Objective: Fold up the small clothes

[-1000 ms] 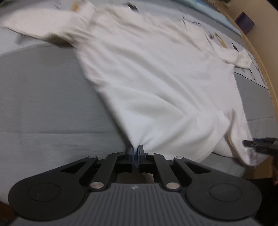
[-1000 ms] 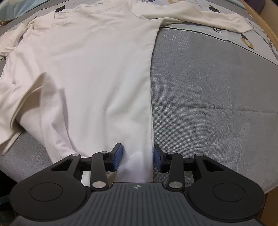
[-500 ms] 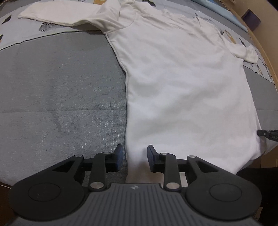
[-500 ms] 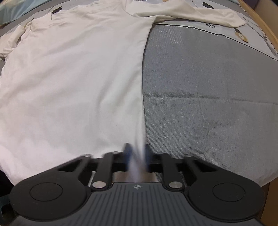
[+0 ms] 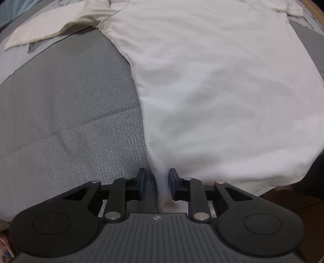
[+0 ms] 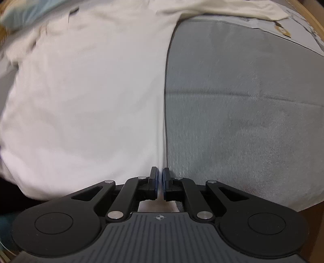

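A white long-sleeved shirt (image 5: 218, 85) lies spread flat on a grey bed cover (image 5: 66, 105); it also fills the left of the right wrist view (image 6: 85, 101). My left gripper (image 5: 157, 182) is open, its fingers either side of the shirt's bottom left hem corner, which hangs between them. My right gripper (image 6: 160, 180) is shut on the shirt's bottom right hem corner at the bed's front edge. One sleeve (image 5: 46, 28) stretches out to the far left, the other sleeve (image 6: 232, 10) to the far right.
The grey cover (image 6: 243, 113) extends to the right of the shirt. A patterned pale sheet (image 5: 12, 60) lies at the far left, and a wooden bed frame edge (image 6: 316, 22) shows at the far right. The bed's front edge runs just under both grippers.
My left gripper let go of the hem and stays open, now closer to the shirt. My right gripper closed on the right hem corner. The shirt was pulled flat.
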`<action>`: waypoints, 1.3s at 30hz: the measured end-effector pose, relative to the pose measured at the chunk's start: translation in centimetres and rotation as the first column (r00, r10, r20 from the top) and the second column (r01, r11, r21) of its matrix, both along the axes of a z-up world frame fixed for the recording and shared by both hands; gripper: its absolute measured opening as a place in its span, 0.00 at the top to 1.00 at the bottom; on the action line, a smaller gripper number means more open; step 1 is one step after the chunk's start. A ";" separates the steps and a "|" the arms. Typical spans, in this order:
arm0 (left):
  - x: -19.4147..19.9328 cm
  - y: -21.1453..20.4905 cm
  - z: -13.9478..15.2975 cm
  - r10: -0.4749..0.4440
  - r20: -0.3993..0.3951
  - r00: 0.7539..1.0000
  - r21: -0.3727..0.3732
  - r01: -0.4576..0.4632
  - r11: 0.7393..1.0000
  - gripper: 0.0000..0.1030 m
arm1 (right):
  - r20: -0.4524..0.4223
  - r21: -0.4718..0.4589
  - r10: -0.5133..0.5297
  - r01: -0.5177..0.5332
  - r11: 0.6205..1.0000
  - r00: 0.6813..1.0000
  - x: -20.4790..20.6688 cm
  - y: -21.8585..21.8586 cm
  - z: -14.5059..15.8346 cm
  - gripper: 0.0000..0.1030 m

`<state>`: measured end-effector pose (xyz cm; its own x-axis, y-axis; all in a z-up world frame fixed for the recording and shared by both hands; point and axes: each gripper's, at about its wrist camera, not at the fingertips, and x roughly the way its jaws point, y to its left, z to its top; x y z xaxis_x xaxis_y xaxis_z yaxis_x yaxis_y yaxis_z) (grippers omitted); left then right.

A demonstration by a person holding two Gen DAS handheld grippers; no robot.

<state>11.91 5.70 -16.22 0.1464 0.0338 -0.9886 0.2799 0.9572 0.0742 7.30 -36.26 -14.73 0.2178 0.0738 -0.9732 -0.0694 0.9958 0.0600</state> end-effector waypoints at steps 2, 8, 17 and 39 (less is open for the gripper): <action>0.0 -0.7 0.5 -0.020 0.030 0.999 0.009 0.020 1.000 0.75 | 0.012 -0.013 0.020 -0.019 1.000 1.000 0.0 0.4 0.1 0.95; 0.6 -2.6 3.0 -0.032 0.167 0.985 -0.104 0.050 0.993 0.70 | 0.050 0.014 -0.021 0.020 1.000 0.999 0.5 -0.2 0.9 0.95; 1.1 -3.8 2.6 -0.033 0.163 0.986 -0.135 0.055 0.989 0.54 | 0.207 0.031 -0.100 0.096 0.995 0.973 0.4 -0.4 3.8 0.93; 6.0 -8.4 9.9 0.220 0.539 0.813 -0.295 -0.063 0.954 0.48 | 0.551 0.165 -0.165 0.087 0.982 0.818 7.6 5.3 7.7 0.64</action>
<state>17.91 -2.69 -6.36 0.6892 -0.1388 -0.7112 0.1244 0.9896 -0.0726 14.86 -30.94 -7.02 0.7379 0.1210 -0.6640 -0.0037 0.9845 0.1752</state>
